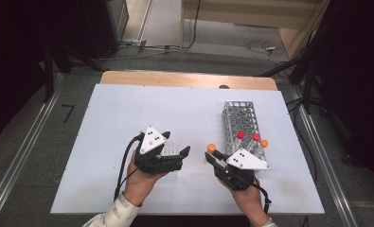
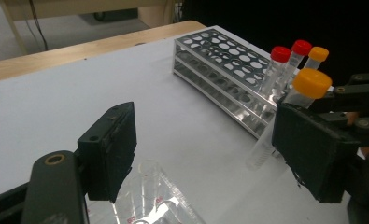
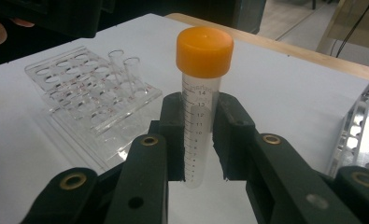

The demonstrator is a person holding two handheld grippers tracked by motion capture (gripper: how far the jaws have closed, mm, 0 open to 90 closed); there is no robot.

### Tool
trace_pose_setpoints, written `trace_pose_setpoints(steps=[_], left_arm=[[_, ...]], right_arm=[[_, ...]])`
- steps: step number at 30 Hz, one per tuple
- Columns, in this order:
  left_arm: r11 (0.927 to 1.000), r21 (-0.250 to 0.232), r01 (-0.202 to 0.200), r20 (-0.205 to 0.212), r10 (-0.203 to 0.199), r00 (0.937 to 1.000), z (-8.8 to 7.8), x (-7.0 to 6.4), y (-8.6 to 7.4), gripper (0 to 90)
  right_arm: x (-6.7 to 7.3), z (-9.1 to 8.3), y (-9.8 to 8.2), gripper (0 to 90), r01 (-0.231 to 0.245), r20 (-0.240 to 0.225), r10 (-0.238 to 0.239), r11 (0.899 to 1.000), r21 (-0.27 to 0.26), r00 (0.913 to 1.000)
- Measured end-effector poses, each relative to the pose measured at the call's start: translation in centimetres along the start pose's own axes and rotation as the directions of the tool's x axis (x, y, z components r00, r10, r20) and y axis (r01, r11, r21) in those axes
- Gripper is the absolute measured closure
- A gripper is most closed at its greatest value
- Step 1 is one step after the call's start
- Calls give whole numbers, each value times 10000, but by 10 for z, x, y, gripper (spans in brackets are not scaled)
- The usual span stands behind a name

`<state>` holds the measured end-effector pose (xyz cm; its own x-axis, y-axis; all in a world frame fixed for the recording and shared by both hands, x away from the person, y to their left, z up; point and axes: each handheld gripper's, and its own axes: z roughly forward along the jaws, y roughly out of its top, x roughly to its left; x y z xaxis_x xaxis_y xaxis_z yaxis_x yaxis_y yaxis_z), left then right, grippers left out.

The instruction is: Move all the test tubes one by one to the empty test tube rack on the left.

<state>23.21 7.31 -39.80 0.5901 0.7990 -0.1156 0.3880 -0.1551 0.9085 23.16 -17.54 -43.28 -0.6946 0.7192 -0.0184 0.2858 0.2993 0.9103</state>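
1. Holding an orange-capped centrifuge tube [image 3: 198,116] upright, your right gripper [image 3: 198,140] had its jaws closed snugly on the graduated barrel, with the cap standing clear above the pads and the tip hanging just below them.
2. You had that tube off the table, in the gap between the metal wire rack [image 1: 239,118] on your right and the clear acrylic rack [image 3: 86,88] on your left.
3. Your left gripper [image 2: 205,154] stood with its jaws wide apart and nothing between the pads; it hovered right over the near edge of the clear acrylic rack, with the rack's small open glass tubes [image 3: 126,70] just below it.
4. Three capped tubes remained in the metal wire rack's near end: two red-capped tubes [image 1: 248,137] and one more orange-capped tube [image 1: 264,143].
5. You seemed to be early in the job: one tube was out and in transit, none of the capped tubes sat in the clear acrylic rack, and the three in the metal rack were left to move, if the transfer ran that way.
6. Which hole you meant for the held tube could not be told.
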Motion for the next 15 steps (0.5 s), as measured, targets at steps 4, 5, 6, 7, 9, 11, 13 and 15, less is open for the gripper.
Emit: trace_pose_setpoints(steps=[4,5,6,7,9,11,13,15], left_arm=[[9999,25,-127,229,126,9997,5,-8,1,235],[9998,68,-190,302,188,9994,7,-11,2,236],[9997,76,-225,363,222,9991,8,-13,2,236],[9996,61,-267,423,264,9988,10,-16,2,236],[9994,58,-338,534,334,9980,13,-21,3,236],[9990,103,-438,679,430,9968,17,-25,3,241],[9983,112,-566,810,555,9952,21,-30,2,266],[9967,196,-787,887,767,9931,24,-33,1,310]], right_arm=[[4,5,-1,719,56,-80,-55,9999,145,10000],[5,6,-1,718,91,-125,-89,9998,165,9999],[6,8,-1,718,122,-143,-119,9997,203,9998],[7,9,-2,718,140,-182,-136,9996,236,9997],[9,11,-2,718,137,-215,-130,9994,309,9997],[11,12,-2,718,234,-294,-223,9991,360,9993],[13,12,-2,718,331,-336,-319,9989,345,9989],[15,12,-2,718,385,-397,-371,9986,362,9985]])
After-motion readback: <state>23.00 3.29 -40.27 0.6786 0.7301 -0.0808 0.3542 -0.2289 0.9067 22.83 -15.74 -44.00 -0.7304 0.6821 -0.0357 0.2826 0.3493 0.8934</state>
